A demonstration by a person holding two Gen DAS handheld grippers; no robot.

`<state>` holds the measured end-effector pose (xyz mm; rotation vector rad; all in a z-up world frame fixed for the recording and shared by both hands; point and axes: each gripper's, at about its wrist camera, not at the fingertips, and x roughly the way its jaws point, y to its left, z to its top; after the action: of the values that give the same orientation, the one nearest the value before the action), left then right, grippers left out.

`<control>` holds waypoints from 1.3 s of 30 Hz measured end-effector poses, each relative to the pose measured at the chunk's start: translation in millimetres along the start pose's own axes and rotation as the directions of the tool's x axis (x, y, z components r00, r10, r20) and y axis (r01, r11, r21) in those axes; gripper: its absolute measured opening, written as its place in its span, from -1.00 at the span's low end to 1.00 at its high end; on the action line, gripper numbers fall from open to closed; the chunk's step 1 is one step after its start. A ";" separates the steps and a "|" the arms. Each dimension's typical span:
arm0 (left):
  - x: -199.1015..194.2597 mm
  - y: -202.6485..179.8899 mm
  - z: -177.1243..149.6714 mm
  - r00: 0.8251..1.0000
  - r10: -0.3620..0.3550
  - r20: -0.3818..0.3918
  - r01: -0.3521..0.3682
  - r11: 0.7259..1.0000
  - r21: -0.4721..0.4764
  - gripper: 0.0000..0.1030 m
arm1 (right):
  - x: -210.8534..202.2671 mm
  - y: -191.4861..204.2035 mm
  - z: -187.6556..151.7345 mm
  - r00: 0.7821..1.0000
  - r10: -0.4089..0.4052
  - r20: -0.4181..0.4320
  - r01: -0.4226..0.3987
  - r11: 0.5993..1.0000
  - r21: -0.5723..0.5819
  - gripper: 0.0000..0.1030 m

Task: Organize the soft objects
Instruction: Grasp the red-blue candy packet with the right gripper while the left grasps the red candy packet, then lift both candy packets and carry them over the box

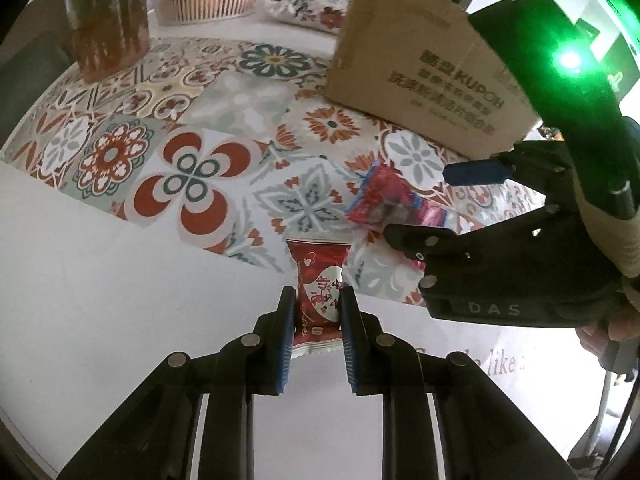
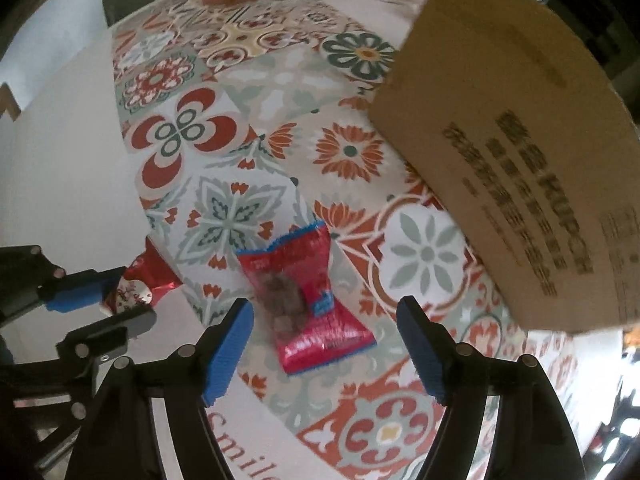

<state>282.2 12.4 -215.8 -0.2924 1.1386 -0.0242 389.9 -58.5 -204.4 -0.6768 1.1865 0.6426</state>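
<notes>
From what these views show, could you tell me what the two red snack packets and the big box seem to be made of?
Dark red packet: glossy foil-like plastic film, shiny with a crimped end.
Pink-red packet: thin crinkly plastic film with a clear window showing brown contents.
Box: matte brown cardboard, printed in black.

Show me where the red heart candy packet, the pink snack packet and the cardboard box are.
red heart candy packet (image 1: 318,280), left wrist view, on its printed front above the jaws.
pink snack packet (image 2: 308,304), right wrist view, on its middle.
cardboard box (image 2: 500,120), right wrist view, on its printed side.
</notes>
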 end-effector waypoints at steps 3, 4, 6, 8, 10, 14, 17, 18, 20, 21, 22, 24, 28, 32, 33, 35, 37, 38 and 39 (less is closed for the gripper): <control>1.6 4.4 0.9 1.000 0.011 -0.001 -0.011 1.000 -0.005 -0.57 | 8.3 6.6 5.1 1.000 0.001 -0.018 -0.002 0.999 -0.039 0.45; 1.9 5.1 1.3 1.000 0.014 -0.002 -0.014 1.000 -0.007 -0.57 | 10.7 8.6 6.0 1.000 -0.003 -0.022 0.002 0.999 -0.049 0.45; 2.0 5.9 2.5 1.000 0.017 0.000 -0.017 1.000 -0.007 -0.57 | 16.5 10.5 6.7 0.999 -0.009 -0.034 0.008 0.999 -0.053 0.45; 1.7 6.1 3.9 1.000 0.020 0.005 -0.020 1.000 -0.002 -0.57 | 19.1 9.2 6.8 1.000 0.003 -0.029 -0.004 1.000 -0.029 0.44; 1.6 5.9 5.7 1.000 0.020 0.009 -0.021 1.000 0.001 -0.57 | 20.5 6.3 6.4 1.000 0.015 -0.021 -0.015 1.000 -0.002 0.41; 1.9 5.9 10.4 1.000 0.014 0.013 -0.014 1.000 0.007 -0.57 | 19.9 -0.9 1.4 0.999 0.043 0.004 -0.044 0.996 0.080 0.02; 1.0 5.8 13.1 1.000 0.013 0.016 -0.013 1.000 0.018 -0.57 | 18.6 -11.4 -3.6 0.998 0.055 0.029 -0.059 0.986 0.155 -0.05; 0.7 5.6 14.1 1.000 0.010 0.017 -0.011 1.000 0.022 -0.57 | 17.8 -14.6 -5.6 0.998 0.058 0.039 -0.064 0.980 0.186 -0.09; 0.0 5.2 16.0 1.000 0.005 0.017 -0.006 1.000 0.027 -0.57 | 13.8 -21.3 -10.1 0.996 0.065 0.062 -0.079 0.964 0.252 -0.17; -0.7 4.8 17.2 1.000 0.002 0.018 -0.002 1.000 0.031 -0.57 | 13.4 -25.4 -10.6 0.995 0.068 0.070 -0.085 0.957 0.279 -0.17; -1.6 4.0 18.5 1.000 -0.001 0.021 0.000 0.999 0.035 -0.57 | 12.9 -29.0 -13.9 0.995 0.068 0.076 -0.088 0.947 0.309 -0.18; -3.5 1.5 21.3 1.000 -0.004 0.026 0.002 0.999 0.050 -0.57 | 10.8 -35.0 -19.8 0.993 0.072 0.094 -0.101 0.927 0.361 -0.21; -9.2 -5.6 27.3 0.999 -0.015 0.043 0.011 0.996 0.086 -0.57 | 0.4 -43.4 -36.1 0.988 0.083 0.131 -0.134 0.884 0.448 -0.22; -15.0 -12.0 32.4 0.998 -0.033 0.056 0.027 0.993 0.116 -0.57 | -15.0 -48.2 -51.1 0.984 0.071 0.166 -0.149 0.841 0.521 -0.22; -16.8 -13.6 33.9 0.997 -0.042 0.059 0.034 0.992 0.123 -0.57 | -20.3 -49.1 -55.6 0.982 0.064 0.177 -0.151 0.830 0.537 -0.22; -19.9 -15.9 36.5 0.996 -0.053 0.066 0.044 0.990 0.134 -0.57 | -27.4 -46.9 -58.7 0.980 0.043 0.194 -0.147 0.814 0.562 -0.22; -24.0 -19.7 39.8 0.995 -0.065 0.076 0.052 0.987 0.152 -0.57 | -36.3 -47.4 -61.0 0.977 0.019 0.213 -0.143 0.798 0.586 -0.22; -26.4 -21.7 41.2 0.994 -0.070 0.082 0.056 0.985 0.160 -0.57 | -42.0 -48.0 -63.1 0.975 0.004 0.222 -0.140 0.787 0.601 -0.22; -28.7 -23.6 42.7 0.993 -0.075 0.088 0.060 0.984 0.170 -0.57 | -46.0 -48.5 -64.7 0.973 -0.006 0.229 -0.139 0.780 0.611 -0.22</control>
<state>311.4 3.8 -168.1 -0.1803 1.0253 -0.1639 375.9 -143.2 -168.6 0.0077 1.1266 0.3285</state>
